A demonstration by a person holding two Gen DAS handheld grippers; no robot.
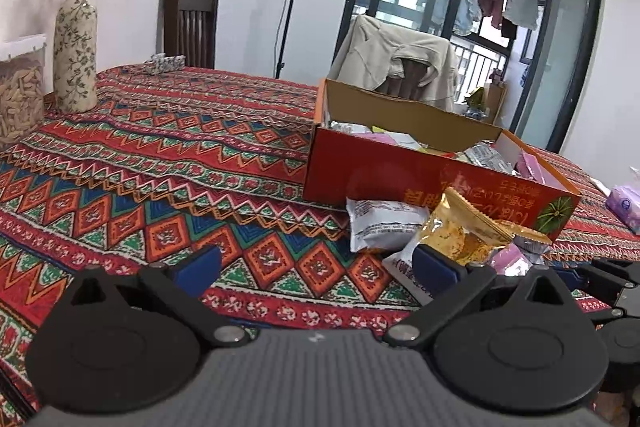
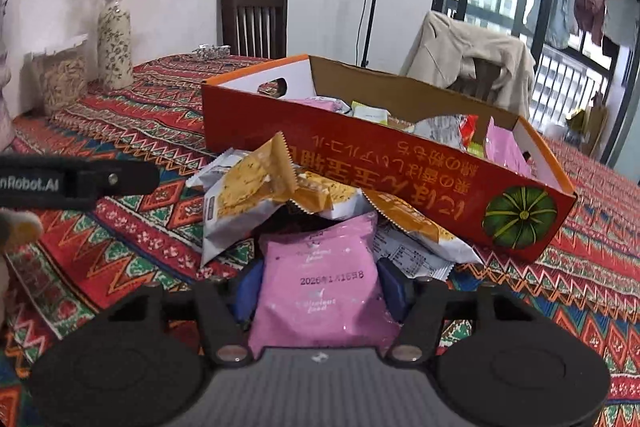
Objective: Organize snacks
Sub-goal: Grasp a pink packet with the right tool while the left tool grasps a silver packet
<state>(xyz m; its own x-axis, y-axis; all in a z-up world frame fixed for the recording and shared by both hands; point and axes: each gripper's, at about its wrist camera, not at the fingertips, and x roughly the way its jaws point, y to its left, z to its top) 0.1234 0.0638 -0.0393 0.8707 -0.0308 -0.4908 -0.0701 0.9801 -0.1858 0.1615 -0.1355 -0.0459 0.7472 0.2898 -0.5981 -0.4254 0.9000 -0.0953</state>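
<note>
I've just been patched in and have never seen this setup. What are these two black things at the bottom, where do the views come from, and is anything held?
They are hand-held two-finger grippers, each carrying a camera that looks along its fingers. The left wrist view shows the left gripper open over the tablecloth. The right wrist view shows the right gripper, its blue fingers on either side of a pink snack packet. More packets, one orange, lie piled against the red box.

Both wrist views look low and slightly downward across the table (image 1: 160, 155), close to the orange box (image 2: 360, 163), which both share.
</note>
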